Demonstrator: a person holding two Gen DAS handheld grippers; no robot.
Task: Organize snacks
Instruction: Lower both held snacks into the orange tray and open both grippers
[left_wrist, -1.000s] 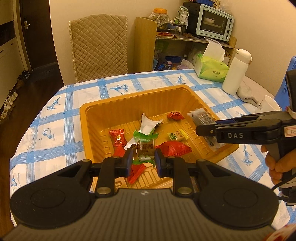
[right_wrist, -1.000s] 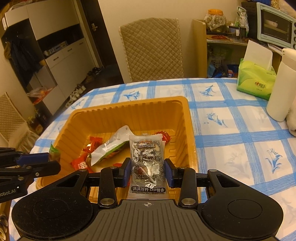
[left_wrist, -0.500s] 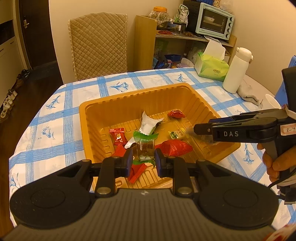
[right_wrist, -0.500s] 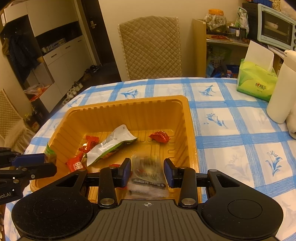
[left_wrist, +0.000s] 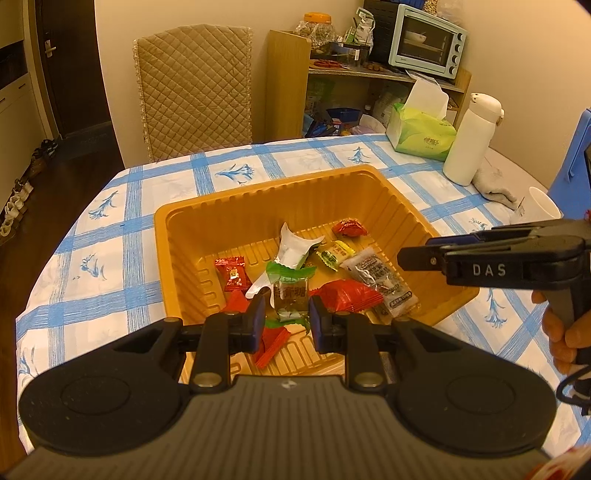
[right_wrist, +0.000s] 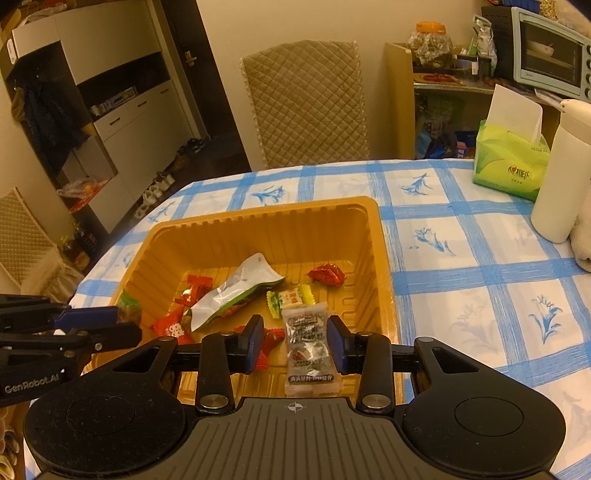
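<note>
An orange plastic tray (left_wrist: 236, 206) (right_wrist: 258, 221) sits on the checked tablecloth and holds several snack packets. My left gripper (left_wrist: 287, 315) is shut on a clear candy with green ends (left_wrist: 290, 291), held over the tray's near side. My right gripper (right_wrist: 295, 341) is open above the tray's right side; it also shows in the left wrist view (left_wrist: 417, 253). A clear packet with dark snacks (right_wrist: 309, 349) (left_wrist: 380, 282) lies in the tray below the right gripper, free of the fingers. A white-green bag (right_wrist: 236, 291), red packets (left_wrist: 345, 295) and a yellow candy (right_wrist: 291, 299) lie in the tray.
A green tissue box (left_wrist: 421, 134) and a white bottle (left_wrist: 467, 142) stand at the table's far right, with a grey cloth (left_wrist: 493, 184) and a paper cup (left_wrist: 543, 203) beside them. A quilted chair (left_wrist: 195, 85) stands behind the table. A shelf with a toaster oven (left_wrist: 428, 40) is at the back.
My right gripper opened and the clear dark-snack packet dropped from it into the tray. My left gripper kept its hold on the green-ended candy.
</note>
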